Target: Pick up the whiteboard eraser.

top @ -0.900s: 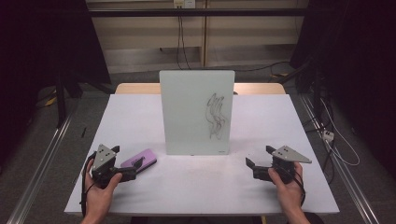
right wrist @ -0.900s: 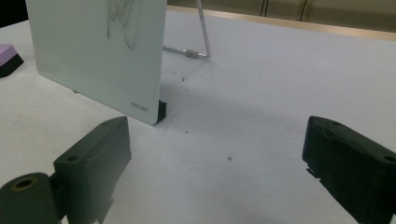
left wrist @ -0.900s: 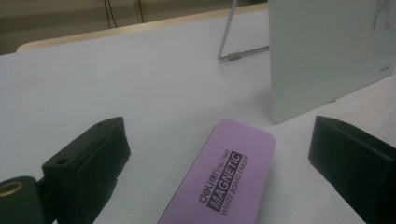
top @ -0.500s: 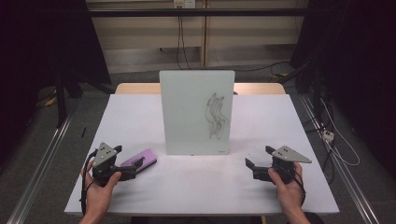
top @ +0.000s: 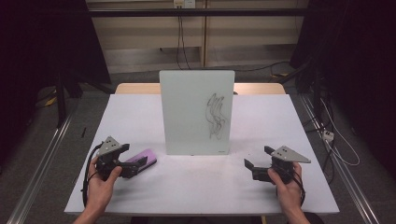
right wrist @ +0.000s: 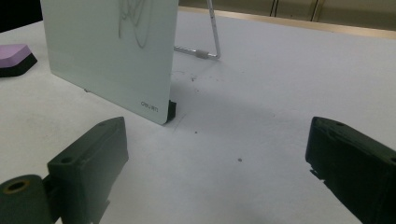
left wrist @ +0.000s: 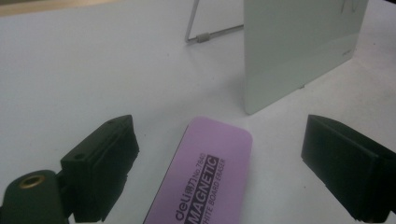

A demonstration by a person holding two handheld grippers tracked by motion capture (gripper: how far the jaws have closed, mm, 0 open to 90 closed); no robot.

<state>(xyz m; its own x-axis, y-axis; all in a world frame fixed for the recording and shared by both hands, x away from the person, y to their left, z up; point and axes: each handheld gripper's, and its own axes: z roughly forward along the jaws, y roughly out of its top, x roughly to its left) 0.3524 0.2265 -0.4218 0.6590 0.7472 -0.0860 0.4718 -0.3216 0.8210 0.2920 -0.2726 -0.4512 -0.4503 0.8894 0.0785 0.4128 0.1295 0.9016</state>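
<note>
- Standing upright mid-tabletop (top: 140,112), the board (top: 197,112) faces the person; dark scribble (top: 216,115) marks its right half.
- Left gripper view: a wire stand (left wrist: 205,32) props the board (left wrist: 299,46) from behind; a "deli" mark sits at its lower corner in the right gripper view.
- Eraser (top: 142,161): purple with a black base, flat on the tabletop, near the board's lower left corner but apart from it.
- Left gripper view: the eraser (left wrist: 205,172) reads "MAGNETIC WHITE BOARD ERASER".
- Left tool (top: 132,169): held in the left hand (top: 100,182) low at the near left, pointing at the eraser.
- Left tool (left wrist: 219,172) jaws spread wide, one on either side of the eraser's near end; neither touches it.
- Right tool (top: 249,164): held in the right hand (top: 287,189) at the near right, well apart from the board, resting at tabletop level.
- Right tool (right wrist: 217,168) jaws spread wide, bare tabletop (right wrist: 261,93) between them; the board's lower corner (right wrist: 156,109) lies ahead to the left.
- Right gripper view: the eraser (right wrist: 16,58) shows at far left beyond the board (right wrist: 112,51).
</note>
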